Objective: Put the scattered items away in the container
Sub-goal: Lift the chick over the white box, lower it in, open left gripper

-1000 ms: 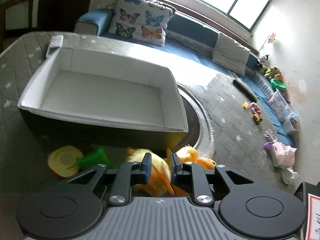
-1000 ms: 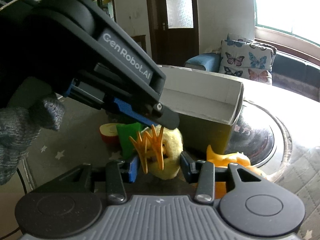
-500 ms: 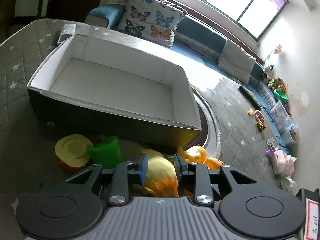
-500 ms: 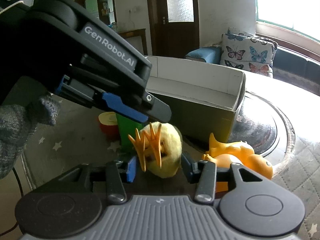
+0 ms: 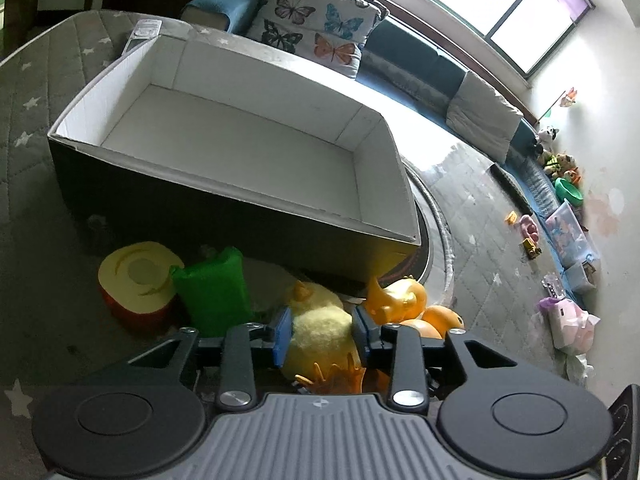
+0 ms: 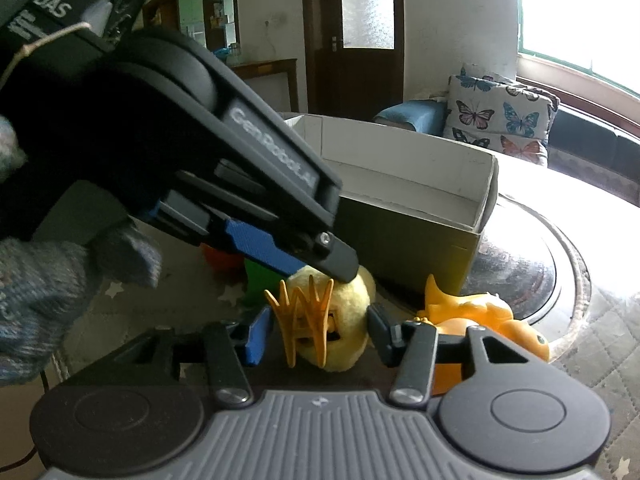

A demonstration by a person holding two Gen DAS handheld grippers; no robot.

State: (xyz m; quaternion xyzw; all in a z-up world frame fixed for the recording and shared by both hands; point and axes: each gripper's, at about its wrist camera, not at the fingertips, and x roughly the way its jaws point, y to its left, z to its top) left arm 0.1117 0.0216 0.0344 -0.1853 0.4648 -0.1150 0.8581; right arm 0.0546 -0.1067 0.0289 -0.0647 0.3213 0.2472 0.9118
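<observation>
The left tool [image 5: 322, 334] was found clamped on a yellow plush chick [image 5: 320, 330], its blue pads pressed against both flanks of the toy at the lower centre of the left wrist view. In the right wrist view the same chick [image 6: 352, 320] was seen at centre frame, orange feet toward the camera, with a left-tool finger resting on its top.

The right tool [image 6: 318, 334] was observed spread, one finger on either side of the chick with a gap showing at each pad; nothing was gripped by it.

The container, a white-lined cardboard box [image 5: 372, 184], was recorded in the upper middle of the left view, just beyond the chick, and no items were seen in it.

An orange rubber duck [image 5: 404, 298] was noted right of the chick, beside the box's near corner. A green block [image 5: 212, 288] and a round toy with a yellow top [image 5: 138, 276] lay to the chick's left, touching one another.

All items were resting on a grey quilted mat with stars [image 5: 32, 168]. A butterfly cushion [image 5: 316, 28] stood behind the box.
</observation>
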